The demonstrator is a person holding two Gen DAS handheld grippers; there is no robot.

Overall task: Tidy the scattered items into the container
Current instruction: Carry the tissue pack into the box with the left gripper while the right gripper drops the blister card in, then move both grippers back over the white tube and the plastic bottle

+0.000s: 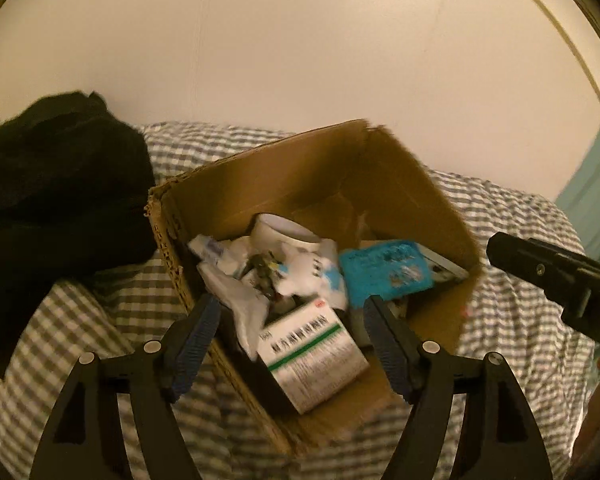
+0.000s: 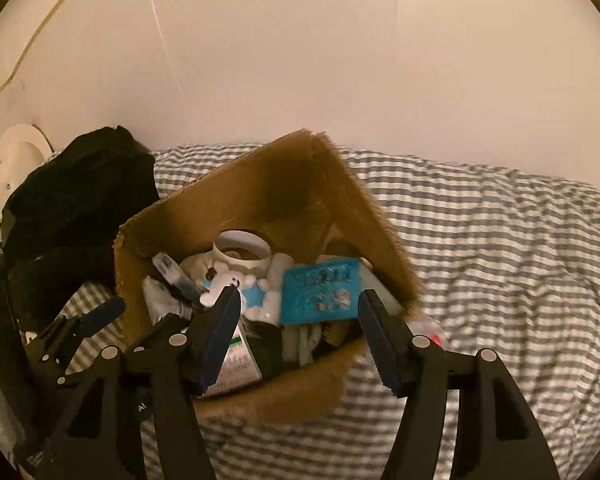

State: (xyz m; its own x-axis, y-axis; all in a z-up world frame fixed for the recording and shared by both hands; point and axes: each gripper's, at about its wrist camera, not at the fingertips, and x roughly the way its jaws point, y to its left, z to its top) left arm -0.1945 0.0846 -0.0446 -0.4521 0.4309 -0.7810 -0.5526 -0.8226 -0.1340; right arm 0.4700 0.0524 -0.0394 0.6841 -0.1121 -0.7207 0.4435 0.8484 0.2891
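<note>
An open cardboard box (image 1: 300, 168) (image 2: 260, 184) stands on a grey checked bedsheet (image 2: 480, 260). Inside lie a white mug (image 1: 284, 236) (image 2: 242, 254), a blue packet (image 1: 384, 276) (image 2: 320, 292), a white and green medicine box (image 1: 312, 356) (image 2: 240, 364), a white and blue soft toy (image 2: 228, 280), tubes and wrappers. My left gripper (image 1: 292, 304) hangs open over the near corner of the box, above the medicine box without pressing on it. My right gripper (image 2: 298, 295) is open over the box, the blue packet beyond its tips.
A black garment (image 1: 56, 184) (image 2: 80, 200) is heaped left of the box. A white object (image 2: 12, 160) sits at the wall behind it. A small clear wrapper with red (image 2: 434, 334) lies by the box's right corner. The sheet spreads to the right, under a pale wall.
</note>
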